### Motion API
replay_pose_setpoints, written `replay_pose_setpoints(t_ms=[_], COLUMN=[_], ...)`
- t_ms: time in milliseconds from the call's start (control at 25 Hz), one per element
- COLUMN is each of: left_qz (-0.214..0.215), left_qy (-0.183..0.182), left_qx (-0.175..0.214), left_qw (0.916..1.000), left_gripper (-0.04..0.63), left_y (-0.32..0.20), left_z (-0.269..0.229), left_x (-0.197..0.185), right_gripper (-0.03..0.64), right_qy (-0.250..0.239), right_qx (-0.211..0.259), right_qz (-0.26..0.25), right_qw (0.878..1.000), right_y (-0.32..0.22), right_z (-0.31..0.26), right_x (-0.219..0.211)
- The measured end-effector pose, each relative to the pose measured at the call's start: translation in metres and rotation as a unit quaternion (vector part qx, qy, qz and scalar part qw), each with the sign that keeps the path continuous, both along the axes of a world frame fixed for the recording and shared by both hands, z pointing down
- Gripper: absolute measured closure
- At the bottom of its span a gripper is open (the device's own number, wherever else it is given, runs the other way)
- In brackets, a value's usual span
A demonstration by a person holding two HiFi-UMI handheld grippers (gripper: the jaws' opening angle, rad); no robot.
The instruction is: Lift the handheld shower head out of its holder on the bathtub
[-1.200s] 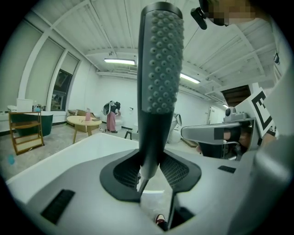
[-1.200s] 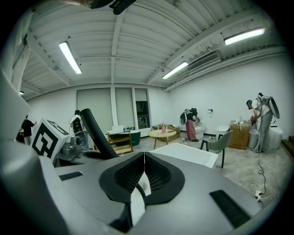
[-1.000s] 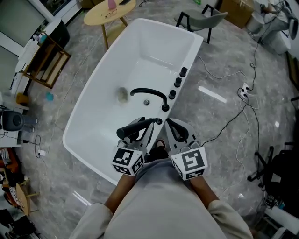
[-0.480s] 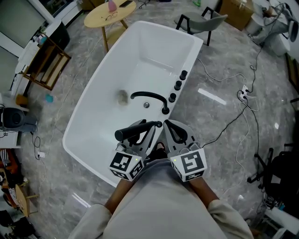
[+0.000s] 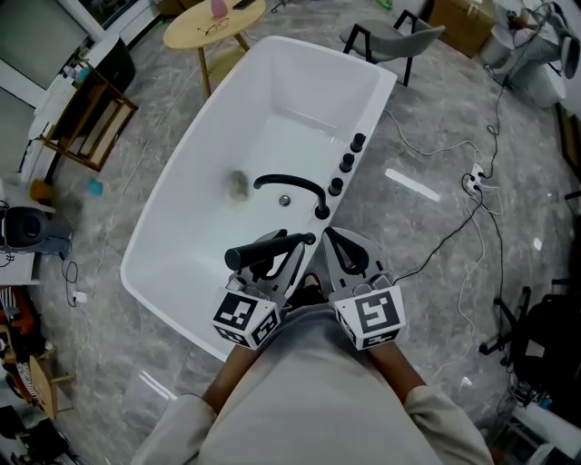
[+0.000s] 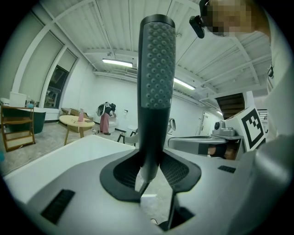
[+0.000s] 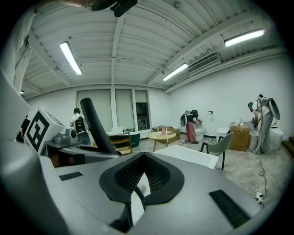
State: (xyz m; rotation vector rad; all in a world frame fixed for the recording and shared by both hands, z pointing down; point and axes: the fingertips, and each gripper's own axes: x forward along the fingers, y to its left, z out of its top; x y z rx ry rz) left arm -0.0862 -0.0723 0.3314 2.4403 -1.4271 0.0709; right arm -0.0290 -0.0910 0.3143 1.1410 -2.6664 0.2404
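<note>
The black handheld shower head (image 5: pixel 263 249) lies almost level over the near end of the white bathtub (image 5: pixel 163 204). My left gripper (image 5: pixel 281 259) is shut on it. In the left gripper view its ribbed handle (image 6: pixel 156 87) stands up between the two dark pads (image 6: pixel 124 172), which press on its narrow lower part. The handle's right end is close to a small black fitting (image 5: pixel 310 238) on the tub rim; whether they touch is hidden. Beside it, my right gripper (image 5: pixel 338 243) is shut and holds nothing. The right gripper view shows the shower head (image 7: pixel 96 126) as a slanted dark bar at the left.
A curved black spout (image 5: pixel 290 186) and three black knobs (image 5: pixel 346 162) stand along the tub's right rim. Beyond the tub are a round wooden table (image 5: pixel 213 23) and a grey chair (image 5: pixel 390 41). A wooden rack (image 5: pixel 91 123) is at the left; cables (image 5: pixel 472 209) trail at the right.
</note>
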Motion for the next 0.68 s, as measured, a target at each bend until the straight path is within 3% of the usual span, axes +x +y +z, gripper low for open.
replay_pose_setpoints(t_ms=[680], left_qz=[-0.001], left_qy=[0.003], left_qx=[-0.016], left_qw=[0.9999], left_gripper=[0.457], left_y=[0.006], left_z=[0.012], left_x=[-0.004], right_gripper=[0.6], right_qy=[0.003], right_qx=[-0.009], right_qz=[0.002], right_qw=[1.0], right_y=[0.006], right_z=[0.011], right_x=[-0.002])
